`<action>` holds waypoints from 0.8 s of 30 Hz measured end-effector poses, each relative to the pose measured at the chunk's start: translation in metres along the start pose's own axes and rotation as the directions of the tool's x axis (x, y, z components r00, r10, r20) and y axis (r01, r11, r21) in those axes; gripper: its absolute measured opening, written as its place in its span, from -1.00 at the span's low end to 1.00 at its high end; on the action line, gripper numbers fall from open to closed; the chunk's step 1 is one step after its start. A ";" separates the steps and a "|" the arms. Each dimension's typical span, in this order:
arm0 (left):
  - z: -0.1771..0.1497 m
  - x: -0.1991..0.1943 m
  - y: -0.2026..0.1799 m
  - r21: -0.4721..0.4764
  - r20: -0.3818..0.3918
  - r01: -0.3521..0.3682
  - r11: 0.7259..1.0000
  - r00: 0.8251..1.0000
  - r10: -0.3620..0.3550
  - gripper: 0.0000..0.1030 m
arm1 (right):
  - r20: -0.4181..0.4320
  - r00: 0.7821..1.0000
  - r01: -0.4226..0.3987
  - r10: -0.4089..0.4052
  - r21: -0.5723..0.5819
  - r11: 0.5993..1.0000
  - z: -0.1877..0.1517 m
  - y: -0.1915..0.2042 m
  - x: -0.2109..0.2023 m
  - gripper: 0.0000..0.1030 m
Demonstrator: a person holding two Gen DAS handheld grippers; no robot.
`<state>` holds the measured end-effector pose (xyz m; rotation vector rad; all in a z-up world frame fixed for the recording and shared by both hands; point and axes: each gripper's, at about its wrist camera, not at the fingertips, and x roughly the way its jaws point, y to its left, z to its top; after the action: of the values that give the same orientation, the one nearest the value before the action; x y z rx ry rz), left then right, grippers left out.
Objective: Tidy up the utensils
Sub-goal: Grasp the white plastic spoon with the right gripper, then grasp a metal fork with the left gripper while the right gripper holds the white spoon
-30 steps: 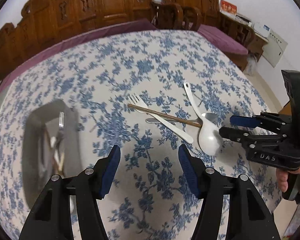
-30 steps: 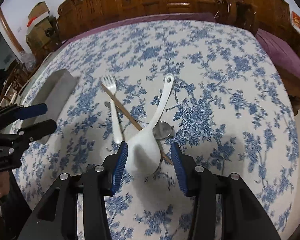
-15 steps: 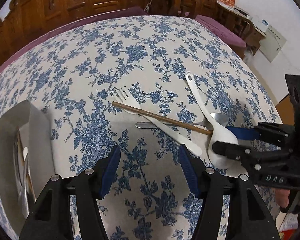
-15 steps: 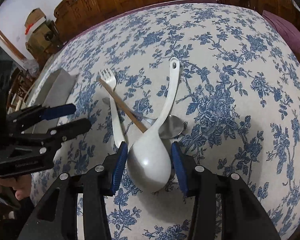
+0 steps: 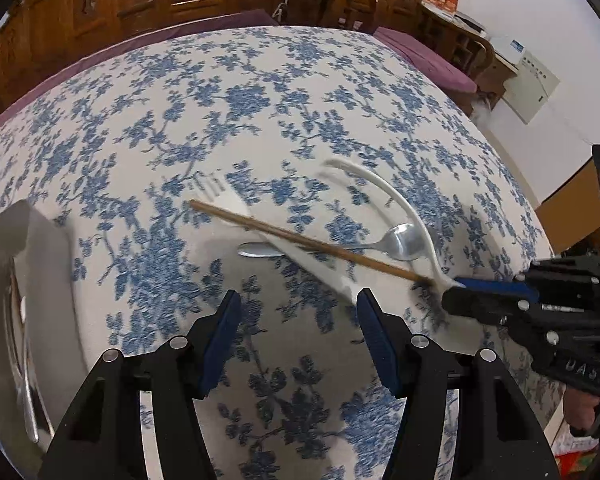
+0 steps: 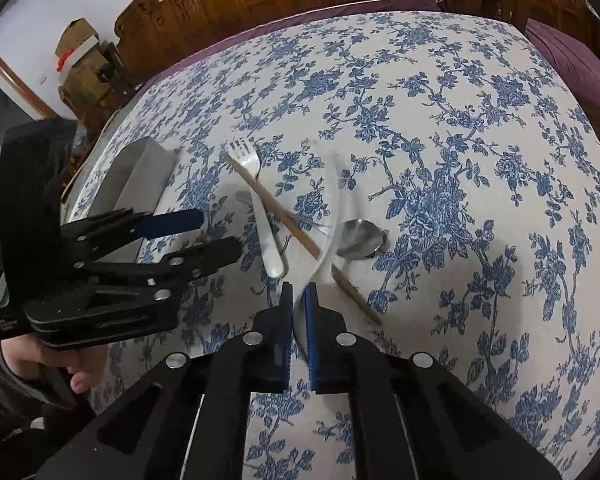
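My right gripper [image 6: 299, 300] has closed since half a second ago: its fingers, then wide around the bowl of the white ladle [image 5: 396, 204], now pinch that bowl edge-on. The ladle looks blurred, its long white handle apparently tilted up off the table [image 6: 460, 120]. It sits near the table's right edge, crossing the chopstick [image 5: 300, 240], steel spoon [image 5: 400, 240] and white fork [image 6: 260, 208]. My left gripper [image 5: 296, 320] hangs wide, holding nothing. The grey tray [image 5: 48, 280] lies at the left edge.
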<state>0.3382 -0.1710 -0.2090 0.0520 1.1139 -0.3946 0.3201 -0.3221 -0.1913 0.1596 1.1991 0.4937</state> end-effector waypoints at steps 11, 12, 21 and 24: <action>0.016 0.032 -0.006 -0.067 -0.038 -0.114 0.991 0.993 0.112 0.11 | 0.029 0.999 0.018 -0.019 0.045 0.999 -0.010 -0.017 -0.018 -0.87; 0.017 0.033 -0.006 -0.063 -0.041 -0.131 0.989 0.991 0.128 0.07 | 0.030 0.999 0.018 -0.020 0.049 0.999 -0.011 -0.019 -0.018 -0.87; -0.007 0.017 0.030 -0.085 -0.069 -0.213 0.973 0.976 0.207 -0.49 | 0.049 0.999 0.009 -0.012 0.046 0.999 -0.016 -0.014 -0.021 -0.87; -0.014 0.011 0.037 -0.078 -0.064 -0.213 0.974 0.976 0.208 -0.71 | 0.055 0.999 -0.002 -0.001 0.052 0.999 -0.018 -0.009 -0.018 -0.87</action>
<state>0.3428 -0.1363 -0.2310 0.1067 1.1661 -0.1566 0.3014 -0.3407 -0.1860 0.2171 1.1590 0.4561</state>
